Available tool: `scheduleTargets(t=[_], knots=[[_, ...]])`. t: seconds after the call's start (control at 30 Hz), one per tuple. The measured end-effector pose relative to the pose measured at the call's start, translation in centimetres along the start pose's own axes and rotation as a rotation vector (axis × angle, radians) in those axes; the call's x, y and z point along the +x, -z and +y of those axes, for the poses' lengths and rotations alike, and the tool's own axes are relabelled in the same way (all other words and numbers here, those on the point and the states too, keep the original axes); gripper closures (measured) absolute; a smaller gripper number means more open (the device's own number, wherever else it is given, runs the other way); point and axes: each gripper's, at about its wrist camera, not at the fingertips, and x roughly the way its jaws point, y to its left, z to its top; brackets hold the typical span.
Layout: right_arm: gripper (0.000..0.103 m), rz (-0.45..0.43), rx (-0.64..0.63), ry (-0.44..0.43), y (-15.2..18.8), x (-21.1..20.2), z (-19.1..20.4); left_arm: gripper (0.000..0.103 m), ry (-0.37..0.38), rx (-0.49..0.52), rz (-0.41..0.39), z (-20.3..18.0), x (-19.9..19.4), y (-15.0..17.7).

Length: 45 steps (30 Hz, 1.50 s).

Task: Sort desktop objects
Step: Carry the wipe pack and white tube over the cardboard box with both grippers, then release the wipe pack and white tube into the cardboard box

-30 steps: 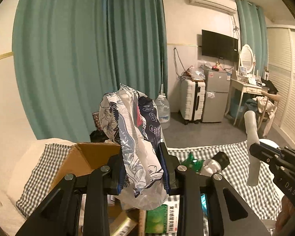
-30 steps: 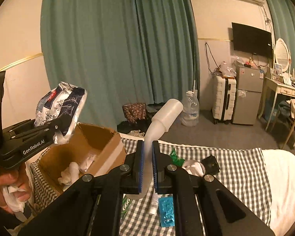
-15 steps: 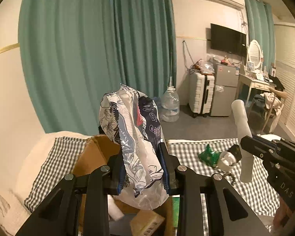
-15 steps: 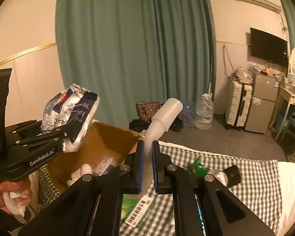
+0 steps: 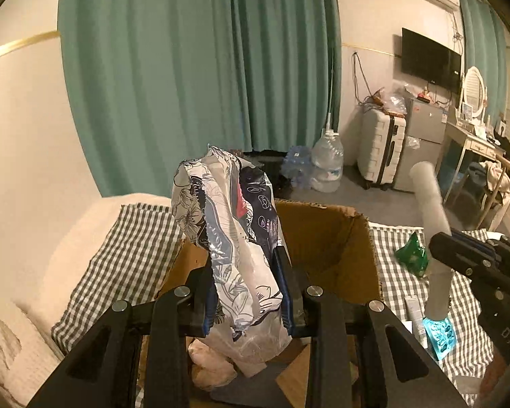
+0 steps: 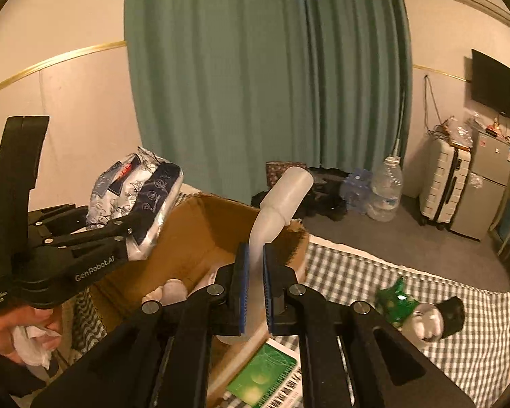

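My left gripper (image 5: 248, 292) is shut on a crinkled patterned plastic packet (image 5: 231, 238) and holds it above the open cardboard box (image 5: 326, 238). The packet (image 6: 136, 197) and the left gripper (image 6: 136, 234) also show at the left of the right wrist view. My right gripper (image 6: 253, 289) is shut on a white plastic bottle (image 6: 278, 204), tilted, over the box's right rim (image 6: 204, 234). The bottle (image 5: 431, 231) shows at the right of the left wrist view.
The box sits on a checked cloth (image 6: 374, 272) and holds pale soft items (image 6: 170, 289). On the cloth lie a green wrapper (image 6: 396, 299), a green printed carton (image 6: 265, 377), a black-capped item (image 6: 448, 312), a blue packet (image 5: 440, 331). Curtain, suitcase, water jugs behind.
Both grippers have moved left with their loads. The packet now hangs over the box's inside and the bottle is over the box's right rim.
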Motion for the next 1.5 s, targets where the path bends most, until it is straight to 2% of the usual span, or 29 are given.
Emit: scheduleTargets(t=[0.33, 0.7, 0.87, 0.9, 0.93, 1.03, 1.1, 1.13, 1.17, 1.23, 1.3, 1.37, 1.43, 1.5], knots=[[0.095, 0.05, -0.042, -0.051, 0.6, 4.4, 2.6, 0.073, -0.005, -0.01, 0.083, 1.1, 3.2, 1.2], [0.094, 0.229, -0.038, -0.057, 2.5, 10.4, 3.1, 0.072, -0.019, -0.012, 0.213, 1.3, 7.5, 3.5], [0.089, 0.285, -0.033, -0.05, 3.2, 11.8, 2.9, 0.066, -0.018, -0.006, 0.209, 1.0, 7.3, 3.4], [0.089, 0.291, -0.039, -0.046, 3.2, 11.9, 3.0, 0.061, -0.021, -0.006, 0.21, 1.0, 7.3, 3.4], [0.089, 0.295, -0.046, -0.046, 3.3, 11.9, 3.3, 0.06, -0.019, -0.007, 0.209, 1.1, 7.3, 3.3], [0.08, 0.288, -0.042, -0.057, 3.4, 11.5, 3.1, 0.059, -0.019, -0.017, 0.199, 1.1, 6.8, 3.0], [0.067, 0.264, -0.03, -0.053, 3.2, 10.8, 2.8, 0.056, -0.02, -0.024, 0.178, 1.1, 6.3, 2.7], [0.053, 0.251, -0.02, -0.057, 3.0, 10.4, 2.6, 0.052, -0.021, -0.026, 0.167, 1.1, 6.1, 2.4], [0.045, 0.233, -0.002, -0.062, 2.8, 9.9, 2.2, 0.05, -0.024, -0.027, 0.153, 1.1, 5.6, 2.2], [0.043, 0.204, 0.032, -0.07, 2.3, 9.0, 1.4, 0.036, -0.015, -0.032, 0.138, 1.0, 5.3, 1.8], [0.042, 0.178, 0.047, -0.07, 1.9, 8.1, 1.0, 0.028, -0.003, -0.04, 0.13, 0.8, 5.0, 1.5], [0.034, 0.141, 0.053, -0.057, 1.6, 6.8, 0.5, 0.021, 0.014, -0.046, 0.109, 0.4, 4.4, 1.0], [0.03, 0.113, 0.057, -0.043, 1.3, 5.7, 0.2, 0.008, 0.025, -0.053, 0.086, 0.0, 3.9, 0.5], [0.023, 0.085, 0.067, -0.024, 1.2, 4.6, -0.4, 0.0, 0.017, -0.068, 0.047, -0.4, 3.0, -0.1]])
